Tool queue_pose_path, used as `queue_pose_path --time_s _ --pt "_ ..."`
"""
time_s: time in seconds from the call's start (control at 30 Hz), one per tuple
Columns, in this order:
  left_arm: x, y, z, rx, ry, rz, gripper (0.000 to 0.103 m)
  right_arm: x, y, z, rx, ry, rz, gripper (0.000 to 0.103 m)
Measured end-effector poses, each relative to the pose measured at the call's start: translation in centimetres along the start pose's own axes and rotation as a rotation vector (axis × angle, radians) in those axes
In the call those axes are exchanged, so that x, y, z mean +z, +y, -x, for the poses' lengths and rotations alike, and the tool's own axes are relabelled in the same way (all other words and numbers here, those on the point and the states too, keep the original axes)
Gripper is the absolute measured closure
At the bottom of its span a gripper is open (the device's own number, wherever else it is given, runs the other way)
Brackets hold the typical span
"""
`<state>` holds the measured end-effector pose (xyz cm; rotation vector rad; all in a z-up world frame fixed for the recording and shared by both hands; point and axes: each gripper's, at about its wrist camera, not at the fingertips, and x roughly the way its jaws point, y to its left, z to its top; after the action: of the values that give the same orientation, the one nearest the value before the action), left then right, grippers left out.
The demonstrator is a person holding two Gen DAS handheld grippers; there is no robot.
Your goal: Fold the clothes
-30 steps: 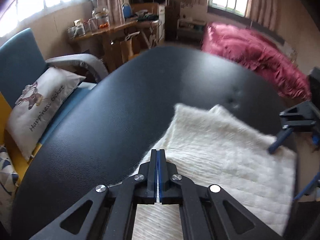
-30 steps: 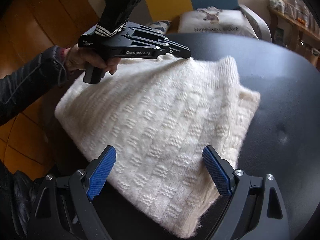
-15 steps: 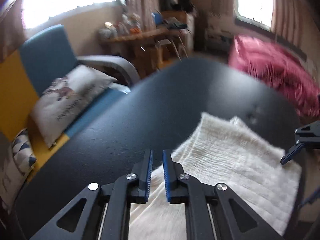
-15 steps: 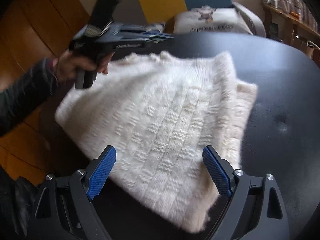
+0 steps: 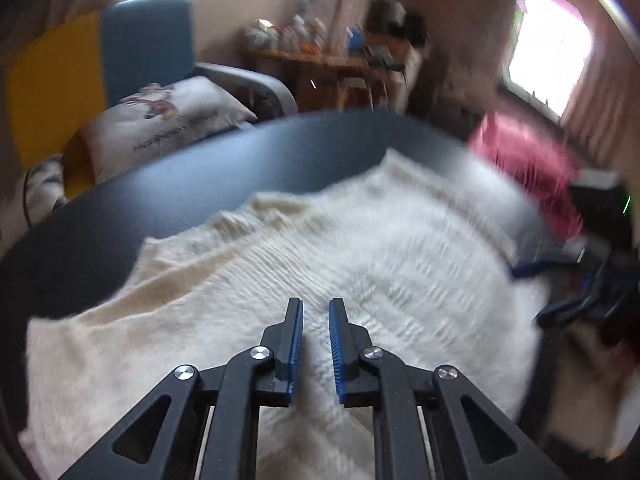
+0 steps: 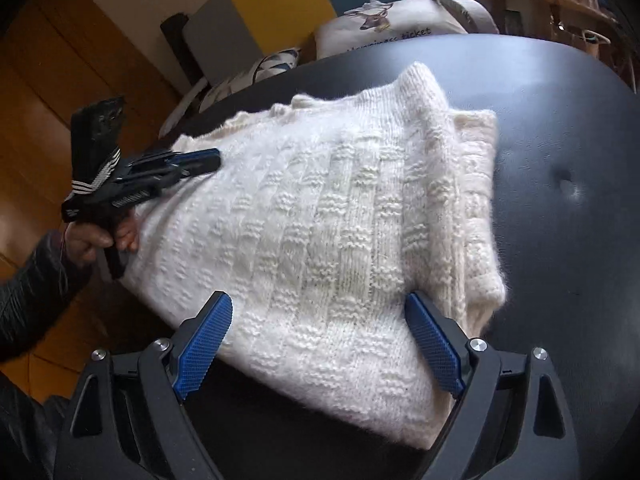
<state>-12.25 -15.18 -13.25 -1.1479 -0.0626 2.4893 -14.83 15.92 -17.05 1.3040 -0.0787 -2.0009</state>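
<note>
Currently the folded white knit sweater (image 6: 340, 216) lies on the black round table (image 6: 560, 208), near its edge. Left gripper (image 5: 316, 320) hangs over the sweater, jaws opening, nothing between them. Right gripper (image 6: 320, 344) stands wide open, straddling the sweater's near edge, holding nothing. Probable next step: another fold or squaring up, so pinch all layers at a corner and keep the edges aligned.

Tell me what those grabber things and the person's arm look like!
Each grabber is black, with angular arms that have triangle-shaped holes and shiny silver bolts. The left gripper and the right gripper both have bumpy blue pads on their fingers. Seen from the side, the left one has a pistol-style handle, small white lettering and a black-and-white striped strap. The sleeve is dark and ribbed, like a puffy jacket.
</note>
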Motion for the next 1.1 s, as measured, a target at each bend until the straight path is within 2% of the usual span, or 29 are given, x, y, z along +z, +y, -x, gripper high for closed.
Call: queue_pose_path --time_s 0.1,0.13,0.23,0.33,0.43,0.53,0.67,0.8,1.1 --pt "-1.4 2.1 4.0 0.014 -0.04 0.079 0.09 0.4 1.6 0.8 -0.011 -0.032 0.017 0.012" --pt "-2.4 3.2 5.7 0.03 -0.052 0.116 0.088 0.7 2.7 0.9 0.013 -0.048 0.038 0.012" --pt "-6.7 7.1 11.2 0.095 -0.085 0.243 0.086 1.8 6.6 0.1 0.035 -0.054 0.127 0.012" --pt "-11.6 10.0 15.9 0.127 -0.098 0.337 0.083 2.9 9.9 -2.0 0.074 -0.024 0.179 0.012" --pt "-16.2 11.7 18.6 0.109 -0.074 0.383 0.077 3.1 12.5 -4.5 0.128 0.013 0.177 0.012" --pt "-19.7 11.8 19.5 0.015 -0.041 0.386 0.073 3.5 14.1 -6.5 0.151 0.047 0.151 0.012" --pt "-21.0 10.1 18.7 -0.11 -0.024 0.279 0.067 4.0 15.7 -8.5 0.137 0.065 0.131 0.008" --pt "-20.2 10.0 16.9 -0.22 -0.041 0.251 0.064 3.8 15.4 -8.6 0.159 0.092 0.102 0.0" --pt "-18.0 10.8 15.1 -0.374 -0.086 0.186 0.063 4.0 16.0 -8.8 0.127 0.168 0.121 0.0"
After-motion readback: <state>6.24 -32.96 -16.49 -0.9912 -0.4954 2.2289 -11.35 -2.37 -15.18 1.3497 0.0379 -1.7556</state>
